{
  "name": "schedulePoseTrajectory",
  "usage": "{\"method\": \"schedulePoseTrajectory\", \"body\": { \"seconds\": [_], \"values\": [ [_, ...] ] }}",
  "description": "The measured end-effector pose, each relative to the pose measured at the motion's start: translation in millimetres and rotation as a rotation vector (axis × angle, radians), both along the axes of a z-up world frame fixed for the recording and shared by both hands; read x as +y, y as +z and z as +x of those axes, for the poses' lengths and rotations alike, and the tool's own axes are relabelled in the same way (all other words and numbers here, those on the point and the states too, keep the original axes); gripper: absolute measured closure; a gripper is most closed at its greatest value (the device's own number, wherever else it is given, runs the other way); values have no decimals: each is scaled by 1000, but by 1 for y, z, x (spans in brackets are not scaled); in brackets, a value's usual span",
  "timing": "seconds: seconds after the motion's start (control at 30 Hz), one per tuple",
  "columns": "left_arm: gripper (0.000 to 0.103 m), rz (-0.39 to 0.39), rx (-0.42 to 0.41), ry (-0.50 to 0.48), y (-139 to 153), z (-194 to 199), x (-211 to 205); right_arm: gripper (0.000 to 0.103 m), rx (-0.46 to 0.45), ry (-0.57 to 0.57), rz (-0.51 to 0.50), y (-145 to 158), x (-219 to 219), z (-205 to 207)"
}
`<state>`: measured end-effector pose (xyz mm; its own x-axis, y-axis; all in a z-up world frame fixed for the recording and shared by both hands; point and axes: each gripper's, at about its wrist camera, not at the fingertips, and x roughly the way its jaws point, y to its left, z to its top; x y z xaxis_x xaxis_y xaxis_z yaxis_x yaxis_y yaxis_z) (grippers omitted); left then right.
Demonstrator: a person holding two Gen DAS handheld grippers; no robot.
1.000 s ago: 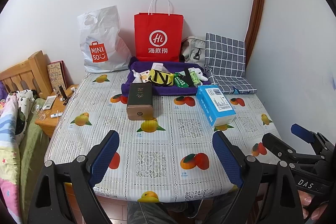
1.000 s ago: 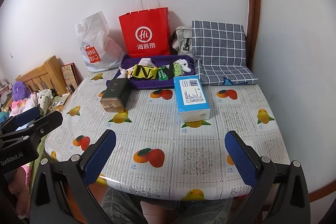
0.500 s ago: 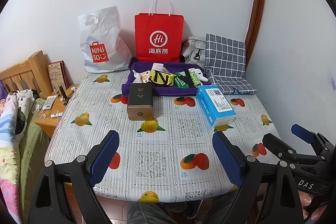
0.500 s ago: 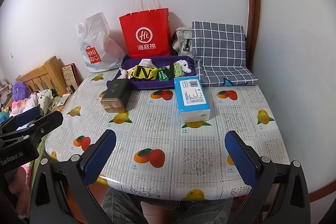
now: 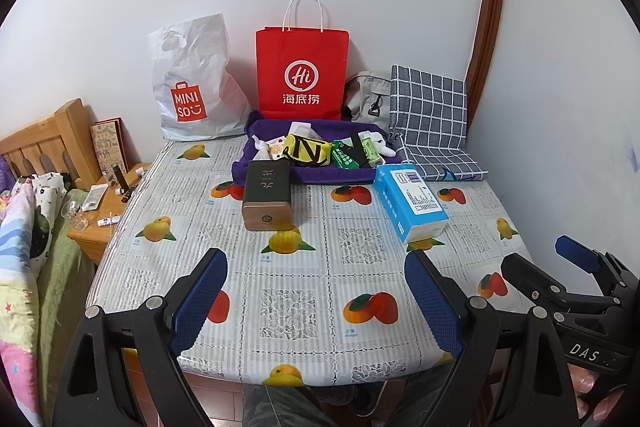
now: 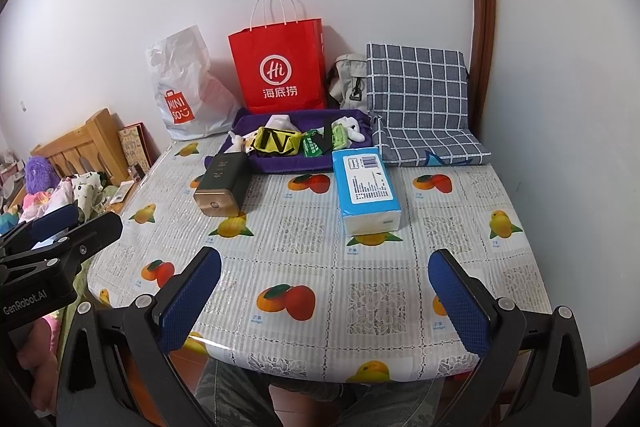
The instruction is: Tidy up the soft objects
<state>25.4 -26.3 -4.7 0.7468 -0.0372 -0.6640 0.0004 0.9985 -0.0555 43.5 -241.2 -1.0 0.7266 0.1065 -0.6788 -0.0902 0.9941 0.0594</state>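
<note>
A purple cloth tray (image 5: 280, 175) (image 6: 276, 165) lies at the table's far side with small soft items in it: a yellow-black pouch (image 5: 306, 150) (image 6: 278, 141), green packets (image 5: 346, 157) and white pieces. A blue tissue pack (image 5: 412, 201) (image 6: 366, 189) lies in front of it at the right. A dark tin box (image 5: 267, 194) (image 6: 222, 189) lies at the left. My left gripper (image 5: 316, 303) is open and empty over the near table edge. My right gripper (image 6: 324, 301) is open and empty, also at the near edge.
A red paper bag (image 5: 302, 73), a white Miniso bag (image 5: 192, 83), a grey pouch (image 5: 368, 95) and a checked folded cushion (image 5: 432, 123) stand along the back wall. A wooden bedside stand (image 5: 100, 203) and a bed are left of the fruit-print table (image 5: 320, 287).
</note>
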Motion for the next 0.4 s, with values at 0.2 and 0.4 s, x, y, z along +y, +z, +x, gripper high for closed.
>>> {"method": "schedulePoseTrajectory", "body": {
  "seconds": [0.2,0.4],
  "values": [
    [13,0,0,2,1,0,0,1,-1,1,1,1,-1,0],
    [13,6,-5,-2,2,1,0,1,-2,3,0,1,0,0]
  ]
}}
